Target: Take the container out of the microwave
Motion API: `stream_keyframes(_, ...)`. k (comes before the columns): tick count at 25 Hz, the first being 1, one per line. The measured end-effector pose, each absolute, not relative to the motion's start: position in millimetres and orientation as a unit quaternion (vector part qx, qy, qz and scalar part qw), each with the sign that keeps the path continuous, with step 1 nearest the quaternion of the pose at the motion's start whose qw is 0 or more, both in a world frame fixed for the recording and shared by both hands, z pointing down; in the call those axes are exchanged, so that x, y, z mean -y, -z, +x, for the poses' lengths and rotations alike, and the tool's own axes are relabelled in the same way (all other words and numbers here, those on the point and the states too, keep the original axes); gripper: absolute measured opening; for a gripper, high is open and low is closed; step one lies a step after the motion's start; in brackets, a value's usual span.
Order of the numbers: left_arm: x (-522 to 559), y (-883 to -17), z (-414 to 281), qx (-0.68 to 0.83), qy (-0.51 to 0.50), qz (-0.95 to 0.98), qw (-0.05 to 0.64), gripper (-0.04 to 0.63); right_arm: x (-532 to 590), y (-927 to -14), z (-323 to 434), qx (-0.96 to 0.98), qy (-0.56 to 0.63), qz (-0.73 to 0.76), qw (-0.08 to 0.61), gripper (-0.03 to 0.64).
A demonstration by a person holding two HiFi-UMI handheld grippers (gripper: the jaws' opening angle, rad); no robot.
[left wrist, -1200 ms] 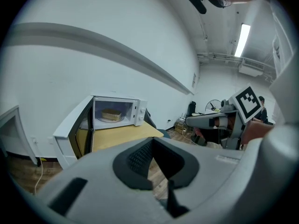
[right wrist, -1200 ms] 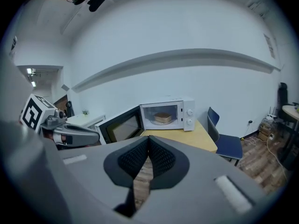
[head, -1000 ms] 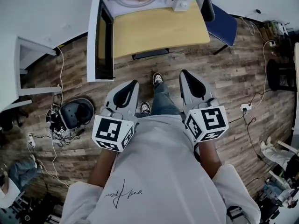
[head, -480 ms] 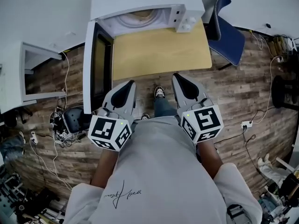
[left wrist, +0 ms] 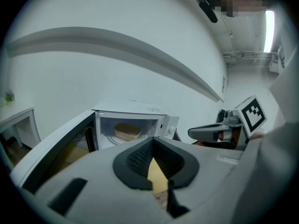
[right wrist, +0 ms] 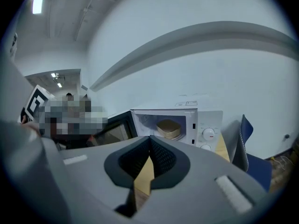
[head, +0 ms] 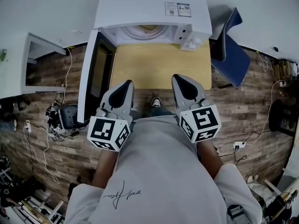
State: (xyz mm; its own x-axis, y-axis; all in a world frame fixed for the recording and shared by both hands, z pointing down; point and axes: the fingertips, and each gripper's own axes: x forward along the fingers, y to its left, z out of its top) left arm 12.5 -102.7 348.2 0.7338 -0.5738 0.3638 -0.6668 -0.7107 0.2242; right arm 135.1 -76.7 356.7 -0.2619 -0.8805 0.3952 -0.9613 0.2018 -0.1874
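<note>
The white microwave (head: 149, 6) stands at the back of a yellow table (head: 161, 64), its door (head: 96, 76) swung open to the left. A tan lidded container (left wrist: 127, 131) sits on the turntable inside, and it also shows in the right gripper view (right wrist: 169, 128). My left gripper (head: 126, 83) is shut and empty over the table's near edge, well short of the microwave. My right gripper (head: 176, 77) hovers beside it at the same distance. Its jaws are closing, pads meeting, with nothing between them.
A blue chair (head: 231, 55) stands at the table's right. A white cabinet (head: 37, 64) is at the left. Cables and a black helmet-like item (head: 63, 118) lie on the wooden floor below the open door. The person's shoe (head: 155, 101) shows under the table edge.
The person has stepped toward the table. Both grippers have moved forward from over the floor to over the table's near edge, and the microwave has come closer.
</note>
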Motion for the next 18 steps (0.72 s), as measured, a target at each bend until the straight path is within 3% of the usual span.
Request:
stream_keyframes(4,107,-347,18,0.355,-0.135,0.909,0.169,-0.008,91,-358,142,0.785,-0.221,0.573,0.08,0.0)
stream_keyframes(18,118,-357,16,0.384,-0.137,0.893,0.193,-0.008,127,-378,136,0.821,-0.119,0.525,0.188,0.014)
